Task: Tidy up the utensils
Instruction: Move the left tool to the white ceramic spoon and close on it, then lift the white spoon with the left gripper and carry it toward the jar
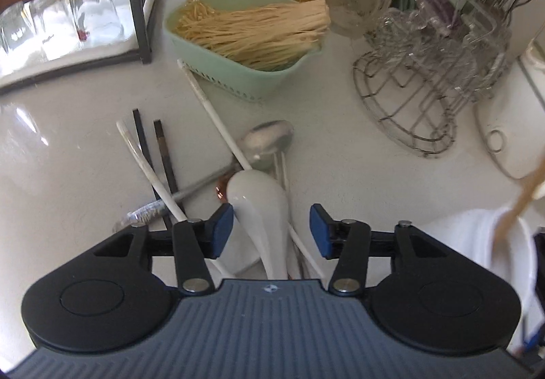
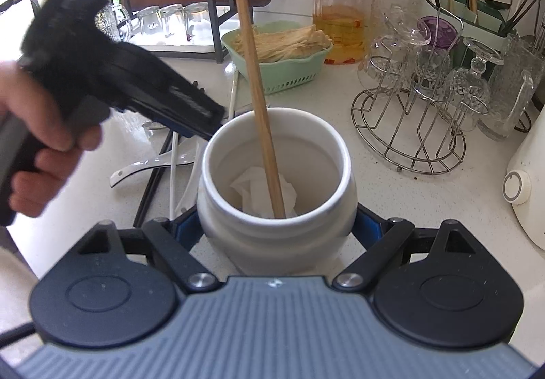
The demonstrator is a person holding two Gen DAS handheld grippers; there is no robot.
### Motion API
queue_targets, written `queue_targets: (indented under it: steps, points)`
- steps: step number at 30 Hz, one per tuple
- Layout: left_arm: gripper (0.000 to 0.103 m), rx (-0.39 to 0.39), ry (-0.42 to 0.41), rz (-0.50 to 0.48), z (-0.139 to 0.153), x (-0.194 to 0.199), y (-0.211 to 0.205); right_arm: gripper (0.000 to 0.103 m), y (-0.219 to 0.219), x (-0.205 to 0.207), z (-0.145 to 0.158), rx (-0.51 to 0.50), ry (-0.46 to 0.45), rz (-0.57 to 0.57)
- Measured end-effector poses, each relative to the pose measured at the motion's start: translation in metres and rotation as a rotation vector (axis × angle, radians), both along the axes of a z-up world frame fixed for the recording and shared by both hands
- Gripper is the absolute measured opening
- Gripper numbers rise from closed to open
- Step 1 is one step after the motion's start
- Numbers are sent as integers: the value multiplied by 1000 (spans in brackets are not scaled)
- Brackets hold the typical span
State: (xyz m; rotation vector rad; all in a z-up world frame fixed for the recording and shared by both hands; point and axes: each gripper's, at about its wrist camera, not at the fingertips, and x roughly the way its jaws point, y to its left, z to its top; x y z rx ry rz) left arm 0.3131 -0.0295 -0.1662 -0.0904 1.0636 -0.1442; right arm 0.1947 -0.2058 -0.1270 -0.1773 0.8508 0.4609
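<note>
Pads (image 1: 221, 229) of my left gripper (image 1: 271, 230) stand apart, nothing pinched, with the white spoon (image 1: 259, 208) lying between them; the left pad sits just beside its bowl, possibly brushing it, the right pad clear. No grip yet. To do this well I judge I should centre the spoon between the pads, come lower over the narrower part rather than the rounded, glossy bowl, and close slowly, since glazed ceramic looks slippery. It lies across white chopsticks (image 1: 218, 126) and against a metal spoon (image 1: 269, 140), with dark chopsticks (image 1: 163, 154) just beside, so a lift straight up should avoid dragging the pile.

My right gripper (image 2: 277, 225) is clenched on the white jar (image 2: 276, 181), pads pressed to either side below the rim, steadying it on the counter (image 2: 374, 188). One wooden chopstick (image 2: 259, 106) already leans inside, its tip on crumpled paper (image 2: 255, 184) at the bottom. That jar is where the pile goes, I judge.

Outward now: my left hand (image 2: 37, 147) wraps the gripper's handle, tool pitched steeply down toward the heap, left of the jar. My right gripper also tilts down, looking into the jar's mouth. Glasses rack (image 2: 419, 126) and noodle basket (image 2: 282, 62) stand well clear behind.
</note>
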Motion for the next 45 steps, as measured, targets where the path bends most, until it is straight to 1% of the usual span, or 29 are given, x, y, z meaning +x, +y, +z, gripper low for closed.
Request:
queue_targets:
  steps: [4, 6, 8, 11, 17, 18, 20, 21, 22, 24, 28, 30, 31, 32, 39, 42, 45]
  points:
    - [60, 43, -14, 1, -3, 7, -5, 91, 0, 1, 0, -5, -3, 10]
    - [60, 86, -34, -2, -3, 9, -9, 91, 0, 0, 0, -7, -6, 15]
    - [60, 115, -37, -14, -6, 13, -12, 91, 0, 1, -1, -8, -6, 19]
    - [60, 129, -19, -30, -11, 16, -14, 91, 1, 2, -1, -13, -9, 27]
    - [59, 169, -37, -62, -15, 14, -21, 91, 1, 1, 0, -13, -14, 33]
    - [58, 178, -42, -68, -16, 13, -23, 91, 1, 1, 0, -13, -14, 35]
    - [52, 195, -63, -81, -17, 11, -25, 91, 1, 1, 0, -13, -17, 40]
    - [48, 201, -74, -86, -16, 10, -26, 91, 0, 1, -1, -13, -18, 43]
    - [46, 201, -82, -91, -16, 9, -27, 91, 0, 2, -1, -14, -20, 46]
    - [44, 184, -84, -92, -15, 8, -27, 91, 1, 2, -1, -17, -21, 50]
    - [31, 144, -91, -89, -10, 5, -25, 91, 2, 3, -2, -22, -13, 53]
    - [27, 121, -95, -81, -7, 2, -22, 91, 2, 4, -2, -24, -11, 54]
    - [19, 108, -96, -75, -5, 0, -20, 91, 2, 4, -2, -24, -9, 54]
    - [14, 90, -97, -69, -3, -1, -18, 91, 2, 4, -2, -25, -8, 54]
    - [14, 2, -114, -19, 9, -9, -3, 91, 3, 5, -3, -28, -6, 55]
    - [14, -13, -135, -4, 16, -15, 0, 91, 3, 5, -3, -32, -6, 54]
    - [14, -46, -155, 16, 24, -21, 5, 91, 4, 5, -4, -37, -8, 52]
